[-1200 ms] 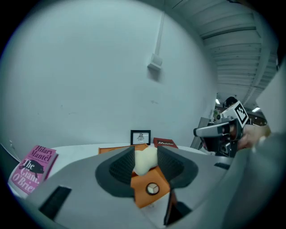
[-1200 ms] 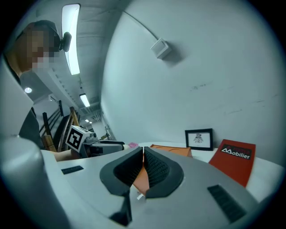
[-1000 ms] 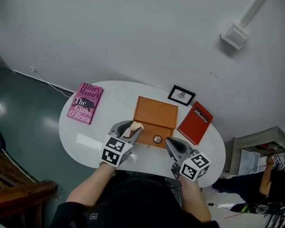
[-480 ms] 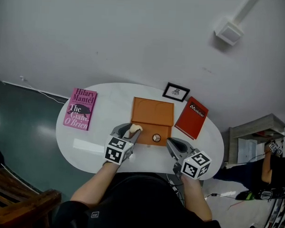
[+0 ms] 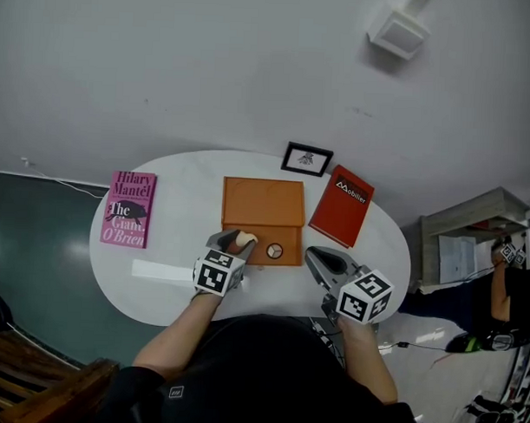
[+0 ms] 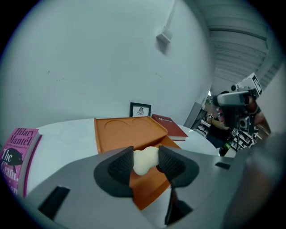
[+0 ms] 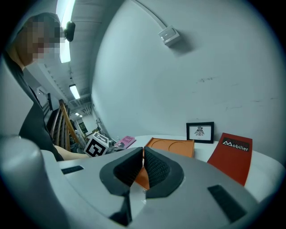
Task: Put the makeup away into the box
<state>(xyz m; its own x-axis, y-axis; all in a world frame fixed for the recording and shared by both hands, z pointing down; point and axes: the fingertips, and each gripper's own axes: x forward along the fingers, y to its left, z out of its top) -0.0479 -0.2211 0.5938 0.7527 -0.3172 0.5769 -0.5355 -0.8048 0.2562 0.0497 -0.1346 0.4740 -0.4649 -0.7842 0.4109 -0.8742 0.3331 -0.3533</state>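
An orange box (image 5: 263,202) lies open in the middle of the white oval table (image 5: 188,173), its lid folded back. A small round compact (image 5: 274,250) sits in its near tray. My left gripper (image 5: 236,241) is over the tray's left end with a cream makeup sponge (image 5: 246,239) between its pads. In the left gripper view the sponge (image 6: 144,160) touches both pads of the left gripper (image 6: 146,163), whose jaws are opening. My right gripper (image 5: 315,257) hovers just right of the box, shut and empty; the right gripper (image 7: 143,167) shows its pads together.
A pink book (image 5: 126,208) lies at the table's left, a red book (image 5: 341,206) right of the box, a small framed picture (image 5: 307,158) behind it. A white strip (image 5: 163,270) rests near the front left edge. A person (image 5: 505,301) stands off to the right.
My left gripper has come down toward the box's near tray with the sponge still between its jaws. The right gripper has shifted slightly beside the box.
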